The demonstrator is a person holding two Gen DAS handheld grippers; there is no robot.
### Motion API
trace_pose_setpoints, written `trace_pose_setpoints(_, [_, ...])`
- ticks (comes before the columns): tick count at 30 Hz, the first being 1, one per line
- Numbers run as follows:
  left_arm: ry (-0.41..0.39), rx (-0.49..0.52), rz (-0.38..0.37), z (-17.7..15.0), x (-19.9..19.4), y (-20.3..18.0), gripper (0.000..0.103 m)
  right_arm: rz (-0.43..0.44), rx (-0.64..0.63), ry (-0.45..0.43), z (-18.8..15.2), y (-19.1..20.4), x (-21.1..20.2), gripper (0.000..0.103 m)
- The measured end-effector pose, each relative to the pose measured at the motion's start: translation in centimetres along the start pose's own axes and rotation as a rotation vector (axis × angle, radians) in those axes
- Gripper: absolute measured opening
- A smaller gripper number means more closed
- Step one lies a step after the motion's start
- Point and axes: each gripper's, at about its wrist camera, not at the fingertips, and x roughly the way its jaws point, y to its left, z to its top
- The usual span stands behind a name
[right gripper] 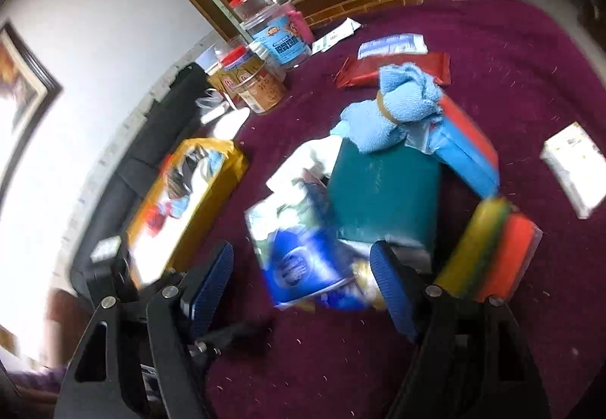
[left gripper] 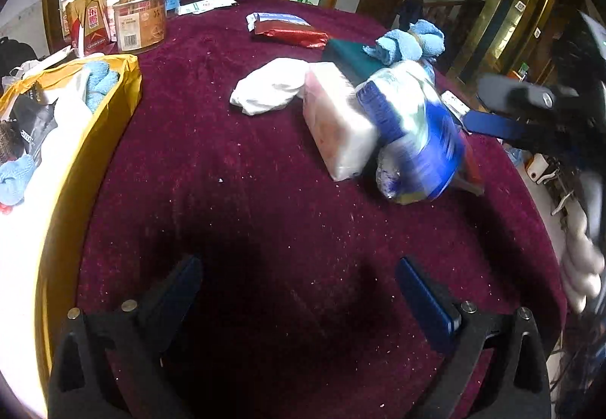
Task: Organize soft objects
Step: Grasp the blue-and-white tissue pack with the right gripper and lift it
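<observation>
Right claw (right gripper: 303,275) is spread wide, nothing between the blue pads, nosing in low over the maroon velvet-covered surface (left gripper: 265,214) toward the blue-and-white plastic-wrapped soft pack (right gripper: 303,260). That pack is the landmark: it leans on the pink-white wrapped tissue brick (left gripper: 337,123), just left of it in the left wrist view, w/ the crumpled white cloth (left gripper: 269,86) further left again. Behind the pack sits the dark teal flat box (right gripper: 382,192), and on that box the light-blue towel bundle tied w/ a band (right gripper: 401,97). Right of the pack, the yellow-orange sponge stack (right gripper: 492,256), touching or nearly so; too blurred to say.

Left claw (left gripper: 299,290) also gapes, empty, hovering over bare cloth well short of the pack. Yellow open bag (left gripper: 113,108), already w/ soft stuff inside, stands well left of the pack.

Judgement: step is the grab on the pack. Right view is smeared, so slow down before closing. Straddle the pack's middle, keep the right pad clear of the sponges and box, squeeze gently since the wrap looks slippery and squashy. Tissue brick may topple when its neighbour lifts.
</observation>
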Motion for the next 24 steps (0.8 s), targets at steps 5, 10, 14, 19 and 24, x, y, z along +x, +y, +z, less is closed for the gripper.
trace_pose_setpoints(5, [-0.015, -0.013, -0.021, -0.4, -0.1, 0.2, 0.102, -0.209, -0.088, -0.065, -1.2, 2.4, -0.3, 0.074])
trace_pose_setpoints(10, [-0.025, -0.029, -0.049, -0.2, 0.0, 0.6, 0.102, -0.283, -0.124, -0.088, -3.3, 4.7, 0.2, 0.074])
trace_pose_setpoints(14, [-0.033, -0.037, -0.069, -0.3, -0.2, 0.9, 0.102, -0.252, -0.078, -0.093, -5.8, 4.7, -0.4, 0.074])
trace_pose_setpoints(19, [-0.053, -0.073, -0.132, -0.4, -0.6, 1.6, 0.102, -0.233, -0.018, -0.079, -8.1, 3.8, -1.3, 0.074])
trace_pose_setpoints(24, [-0.055, 0.004, -0.22, -1.2, -2.1, 0.0, 0.102, -0.268, 0.063, -0.127, -9.1, 1.5, -3.1, 0.074])
